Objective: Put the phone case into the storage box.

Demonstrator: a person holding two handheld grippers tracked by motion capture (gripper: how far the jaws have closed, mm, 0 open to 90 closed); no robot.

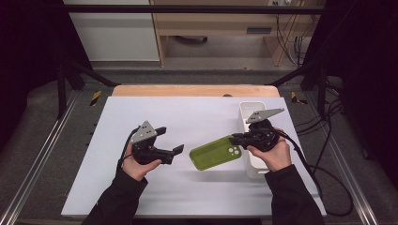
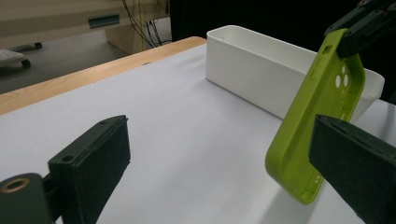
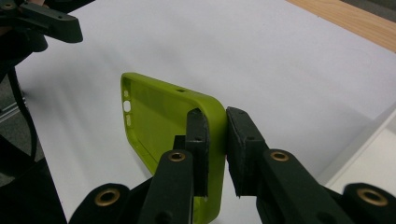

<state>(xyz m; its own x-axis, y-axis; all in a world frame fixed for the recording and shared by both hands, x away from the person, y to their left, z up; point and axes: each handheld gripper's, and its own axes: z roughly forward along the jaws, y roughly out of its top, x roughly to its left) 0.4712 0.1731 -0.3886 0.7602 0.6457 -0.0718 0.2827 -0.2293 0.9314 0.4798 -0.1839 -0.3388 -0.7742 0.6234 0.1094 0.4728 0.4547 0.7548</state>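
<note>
A green phone case (image 1: 215, 153) is held clear of the white table (image 1: 141, 187) by the right gripper (image 1: 237, 138), whose jaws are closed on the case's end wall — one jaw inside, one outside. The case juts left from that gripper, just beside a white bin (image 1: 245, 115) at the table's right. The left gripper (image 1: 170, 141) is held to the left, jaws wide apart and empty — near the case's free end, not touching it.

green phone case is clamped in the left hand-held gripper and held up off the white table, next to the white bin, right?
Not quite: the right hand-held gripper clamps the green phone case, as the right gripper view shows. The left hand-held gripper is open. The rest holds: the case is off the table, beside the white bin.
</note>
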